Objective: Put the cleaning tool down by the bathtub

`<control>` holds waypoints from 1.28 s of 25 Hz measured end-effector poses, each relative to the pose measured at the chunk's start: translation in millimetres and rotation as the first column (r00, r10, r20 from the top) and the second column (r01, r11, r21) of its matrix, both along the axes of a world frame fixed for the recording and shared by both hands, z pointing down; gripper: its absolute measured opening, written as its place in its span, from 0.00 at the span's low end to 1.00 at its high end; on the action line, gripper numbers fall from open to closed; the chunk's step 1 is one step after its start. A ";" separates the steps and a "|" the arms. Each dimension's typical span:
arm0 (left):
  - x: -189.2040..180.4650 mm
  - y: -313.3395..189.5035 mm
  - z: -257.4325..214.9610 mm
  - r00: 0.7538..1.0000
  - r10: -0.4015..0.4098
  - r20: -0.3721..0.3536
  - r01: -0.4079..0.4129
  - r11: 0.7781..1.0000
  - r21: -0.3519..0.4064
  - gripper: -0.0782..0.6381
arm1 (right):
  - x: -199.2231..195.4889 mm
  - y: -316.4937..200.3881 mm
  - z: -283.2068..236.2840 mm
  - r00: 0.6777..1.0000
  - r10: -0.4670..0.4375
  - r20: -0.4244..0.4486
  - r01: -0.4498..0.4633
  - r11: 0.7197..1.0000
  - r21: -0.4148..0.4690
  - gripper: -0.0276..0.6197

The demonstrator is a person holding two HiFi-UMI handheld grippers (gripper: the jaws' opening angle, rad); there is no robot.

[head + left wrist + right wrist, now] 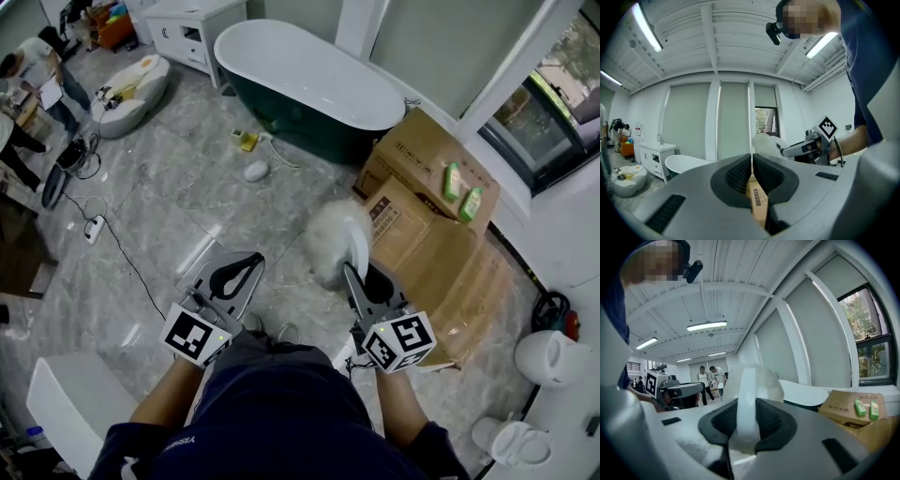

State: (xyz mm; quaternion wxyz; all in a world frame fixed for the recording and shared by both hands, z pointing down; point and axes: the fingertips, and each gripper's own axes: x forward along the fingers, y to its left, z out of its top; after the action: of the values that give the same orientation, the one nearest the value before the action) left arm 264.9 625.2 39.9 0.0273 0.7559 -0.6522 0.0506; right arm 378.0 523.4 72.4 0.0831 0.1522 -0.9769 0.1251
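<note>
The cleaning tool, a fluffy white brush head [328, 240] on a curved white handle [358, 246], is held in front of me above the floor. My right gripper [354, 272] is shut on that handle, which fills the gap between its pads [747, 404]. My left gripper [247, 264] hangs beside it to the left, jaws shut with nothing between them [751, 161]. The bathtub [309, 80], white inside and dark green outside, stands farther ahead across the grey floor, well apart from the tool.
Cardboard boxes [422, 220] with two green bottles [462, 192] stand right of the tub. A white round object [256, 171] and a yellow item [247, 141] lie on the floor by the tub. A cable with a power strip [94, 228] lies left; people stand at far left.
</note>
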 end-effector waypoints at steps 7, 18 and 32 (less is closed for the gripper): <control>0.0 -14.7 -5.6 1.000 -0.004 0.015 0.005 1.000 -0.004 0.16 | 1.2 -17.3 0.8 1.000 0.000 0.002 0.000 1.000 -0.002 0.19; -38.5 -48.8 2.8 1.000 -0.023 -0.006 0.023 1.000 -0.008 0.16 | -29.8 -53.6 9.6 1.000 0.002 -0.021 -0.003 1.000 -0.006 0.19; -139.8 -118.6 26.0 0.999 0.012 -0.042 -0.013 0.999 -0.030 0.16 | -127.3 -117.0 32.7 0.997 0.037 -0.060 -0.039 0.999 -0.033 0.19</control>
State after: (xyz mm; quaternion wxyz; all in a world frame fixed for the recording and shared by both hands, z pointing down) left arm 125.0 506.6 65.9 0.0519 0.7603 -0.6459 0.0448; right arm 250.6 406.4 105.1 0.1125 0.1731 -0.9686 0.1387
